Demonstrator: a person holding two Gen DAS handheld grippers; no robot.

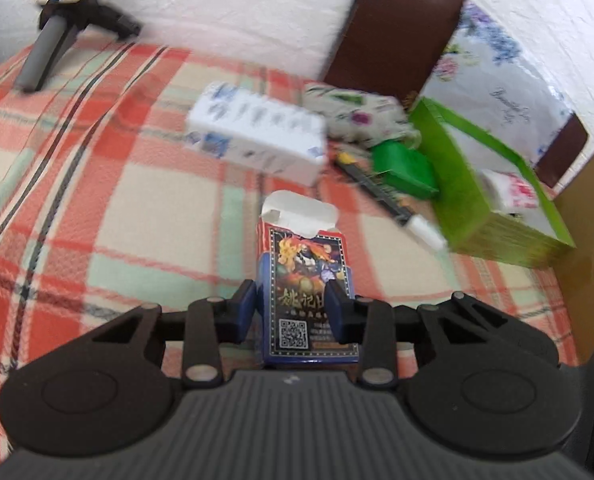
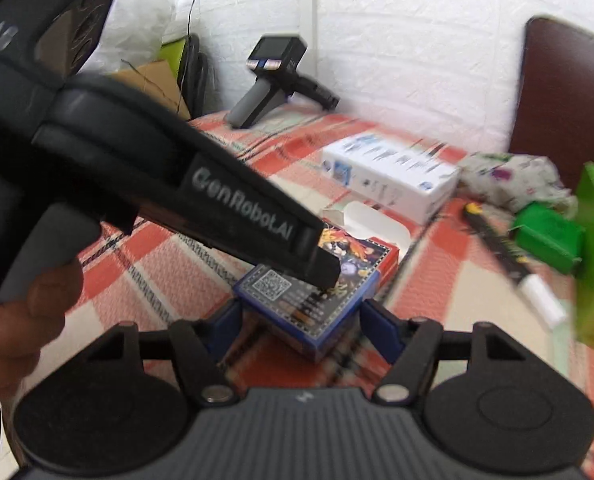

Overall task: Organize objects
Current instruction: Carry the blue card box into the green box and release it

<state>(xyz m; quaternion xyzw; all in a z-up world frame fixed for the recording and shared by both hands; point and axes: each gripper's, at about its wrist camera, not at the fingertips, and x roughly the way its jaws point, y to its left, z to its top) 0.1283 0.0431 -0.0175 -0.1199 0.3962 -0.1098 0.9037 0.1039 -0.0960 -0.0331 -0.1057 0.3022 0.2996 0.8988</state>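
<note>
Left gripper [image 1: 291, 308] is clamped on the card box [image 1: 307, 300], whose top flap stands open; the box lies on the plaid worktop [image 1: 97, 208]. Right gripper [image 2: 301, 328] is spread wide with the same box between its fingers, not visibly touching. The green tray [image 1: 493, 216] at the worktop's right holds only one white container, as far as can be seen. Still loose outside it: white carton [image 1: 257, 136], marker pen [image 1: 393, 200], small green box [image 1: 405, 168], floral pouch [image 1: 353, 112]. Judgement: task at an early stage, most items unsorted
</note>
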